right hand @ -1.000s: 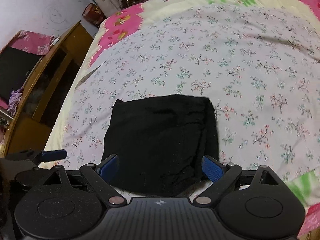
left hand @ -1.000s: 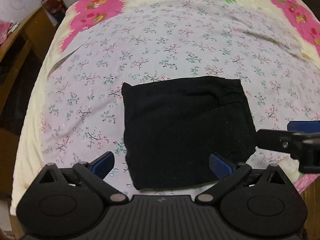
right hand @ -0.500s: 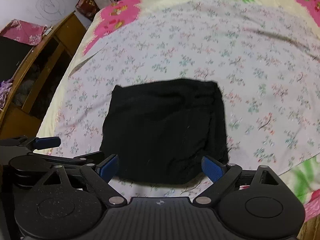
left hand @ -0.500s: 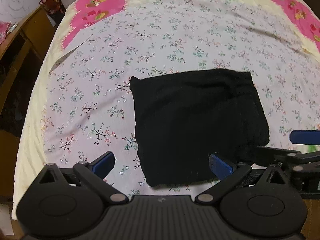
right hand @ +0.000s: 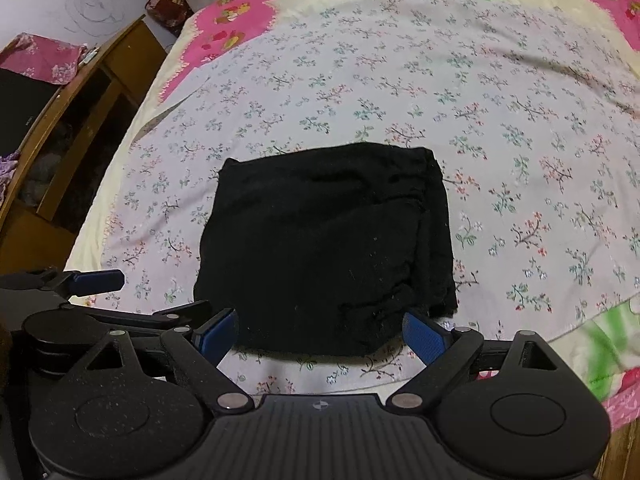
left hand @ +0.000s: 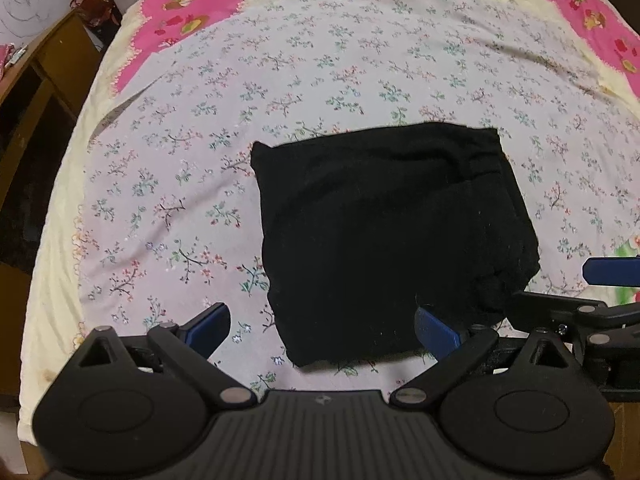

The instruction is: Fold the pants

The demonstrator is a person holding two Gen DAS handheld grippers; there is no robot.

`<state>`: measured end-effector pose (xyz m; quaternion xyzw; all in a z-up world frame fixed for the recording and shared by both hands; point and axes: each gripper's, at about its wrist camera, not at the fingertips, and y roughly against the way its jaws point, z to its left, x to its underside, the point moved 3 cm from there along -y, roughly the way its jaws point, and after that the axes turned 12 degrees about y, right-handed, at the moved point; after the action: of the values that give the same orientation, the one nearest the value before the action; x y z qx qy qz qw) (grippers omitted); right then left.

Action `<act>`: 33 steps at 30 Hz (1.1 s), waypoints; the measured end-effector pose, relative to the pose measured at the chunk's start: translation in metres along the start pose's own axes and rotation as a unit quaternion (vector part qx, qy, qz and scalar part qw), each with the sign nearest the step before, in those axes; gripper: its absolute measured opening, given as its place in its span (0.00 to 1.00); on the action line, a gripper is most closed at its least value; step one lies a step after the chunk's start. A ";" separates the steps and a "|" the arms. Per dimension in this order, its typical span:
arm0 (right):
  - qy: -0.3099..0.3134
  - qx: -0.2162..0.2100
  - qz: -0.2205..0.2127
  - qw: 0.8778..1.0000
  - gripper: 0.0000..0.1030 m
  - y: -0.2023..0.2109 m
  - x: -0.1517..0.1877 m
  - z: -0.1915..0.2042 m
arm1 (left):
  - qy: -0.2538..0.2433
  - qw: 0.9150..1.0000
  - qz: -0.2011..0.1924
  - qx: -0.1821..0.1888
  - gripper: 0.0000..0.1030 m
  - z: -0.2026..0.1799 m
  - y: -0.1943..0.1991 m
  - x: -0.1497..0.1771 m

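Note:
The black pants (left hand: 384, 236) lie folded into a compact rectangle on the floral bedsheet (left hand: 320, 72), near the bed's front edge. In the right wrist view the same pants (right hand: 328, 248) sit straight ahead. My left gripper (left hand: 322, 330) is open, held above the front left part of the bundle with nothing between its blue pads. My right gripper (right hand: 320, 334) is open too, hovering over the bundle's near edge and empty. Each gripper shows in the other's view: the right gripper (left hand: 580, 296) at the right side, the left gripper (right hand: 132, 304) at the left.
A wooden cabinet (right hand: 80, 120) stands along the bed's left side, with pink cloth (right hand: 44, 60) on top. A red bag (right hand: 168, 4) sits by the far left corner. The sheet's pink and green border (right hand: 608, 348) marks the near right edge of the bed.
Both grippers have drawn back and up from the pants, so the folded bundle sits further from the fingertips. The pants themselves stay in place.

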<state>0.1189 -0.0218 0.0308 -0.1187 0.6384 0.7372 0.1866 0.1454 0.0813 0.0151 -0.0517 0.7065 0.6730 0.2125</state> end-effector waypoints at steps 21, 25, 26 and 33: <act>-0.025 0.008 0.013 1.000 0.77 -0.004 0.015 0.012 | -0.021 1.000 0.017 0.014 1.00 0.005 -0.007 0.015; -0.031 0.008 0.015 0.999 0.77 -0.004 0.019 0.012 | -0.022 0.999 0.023 0.018 1.00 0.005 -0.008 0.017; -0.031 0.008 0.015 0.999 0.77 -0.004 0.018 0.012 | -0.024 0.999 0.022 0.017 1.00 0.005 -0.007 0.017; -0.037 0.013 0.007 0.999 0.77 0.001 0.015 0.008 | -0.032 0.999 0.011 0.019 1.00 -0.004 -0.007 0.009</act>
<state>0.1057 -0.0122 0.0270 -0.0845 0.6413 0.7341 0.2067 0.1384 0.0783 0.0049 -0.0181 0.7128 0.6629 0.2285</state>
